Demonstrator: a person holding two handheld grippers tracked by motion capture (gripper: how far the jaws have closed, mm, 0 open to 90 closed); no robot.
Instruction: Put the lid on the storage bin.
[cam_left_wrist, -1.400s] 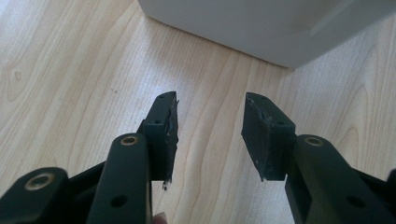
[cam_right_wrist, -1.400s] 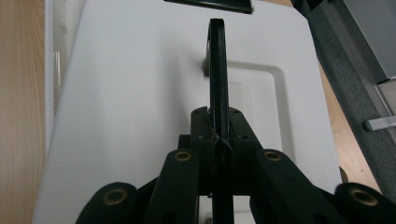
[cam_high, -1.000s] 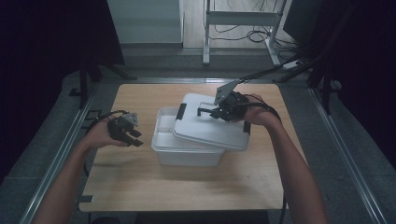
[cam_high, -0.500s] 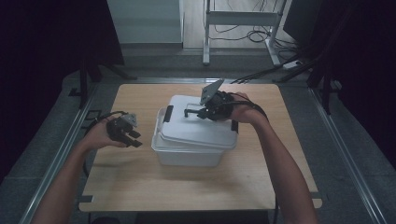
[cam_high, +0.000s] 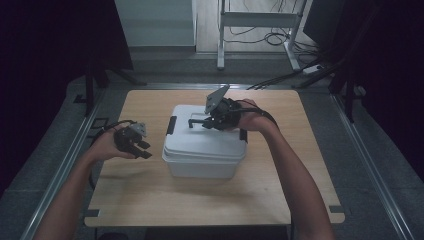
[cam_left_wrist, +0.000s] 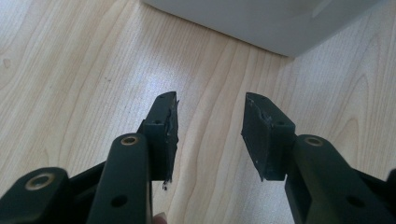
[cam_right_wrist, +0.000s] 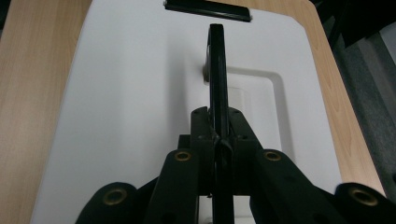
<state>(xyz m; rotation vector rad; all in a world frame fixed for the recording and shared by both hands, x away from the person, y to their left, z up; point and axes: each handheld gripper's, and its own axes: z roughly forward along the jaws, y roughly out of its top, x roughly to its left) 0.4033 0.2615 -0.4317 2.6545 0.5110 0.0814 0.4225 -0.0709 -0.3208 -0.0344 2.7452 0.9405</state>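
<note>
The white lid (cam_high: 207, 142) now sits squarely over the white storage box (cam_high: 200, 167); a second ago it lay skewed to the right with the box's left interior exposed, and half a second ago it was nearly aligned. Treat the placement as essentially complete: judge the remaining work to be releasing the handle and, if required, closing the black latches (cam_high: 171, 125) at the ends of the box. Your right gripper (cam_high: 197, 122) is clenched on the lid's black handle (cam_right_wrist: 218, 79); in the right gripper view, the jaws meet on the thin upright handle bar, which runs straight ahead along the centre of the lid, above the recessed panel. The far latch (cam_right_wrist: 207, 10) lies beyond the handle at the lid's far edge. Your left gripper (cam_high: 142, 150) has not moved; it rests to the left of the box, near it but not touching. In the left gripper view, its jaws stand released with bare table (cam_left_wrist: 70, 70) between them and nothing grasped, and the box's lower corner (cam_left_wrist: 280, 28) lies ahead of the tips.
</note>
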